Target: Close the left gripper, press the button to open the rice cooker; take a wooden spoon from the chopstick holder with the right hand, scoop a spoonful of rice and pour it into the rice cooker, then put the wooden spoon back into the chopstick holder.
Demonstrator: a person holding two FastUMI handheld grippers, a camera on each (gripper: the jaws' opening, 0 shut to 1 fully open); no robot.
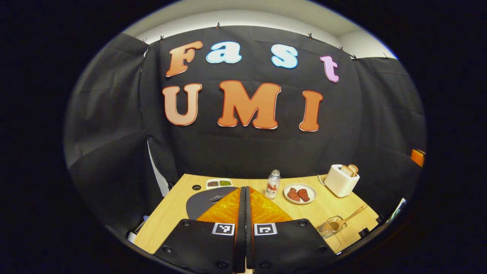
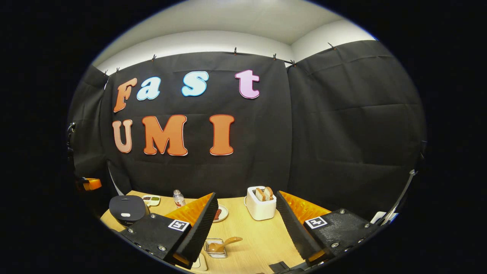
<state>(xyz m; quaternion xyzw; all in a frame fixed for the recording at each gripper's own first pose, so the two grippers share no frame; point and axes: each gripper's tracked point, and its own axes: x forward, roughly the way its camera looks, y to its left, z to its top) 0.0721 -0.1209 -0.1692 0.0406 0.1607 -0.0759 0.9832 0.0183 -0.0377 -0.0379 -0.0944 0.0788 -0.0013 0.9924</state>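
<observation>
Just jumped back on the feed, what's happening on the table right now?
Early stage. The left gripper is shut, holding nothing, above the rice cooker, whose lid is still down. The right gripper is open and empty, aimed over the table. The wooden spoon still sits in the chopstick holder between its fingers' line of sight. Behind are a toaster, a plate and a bottle.
</observation>
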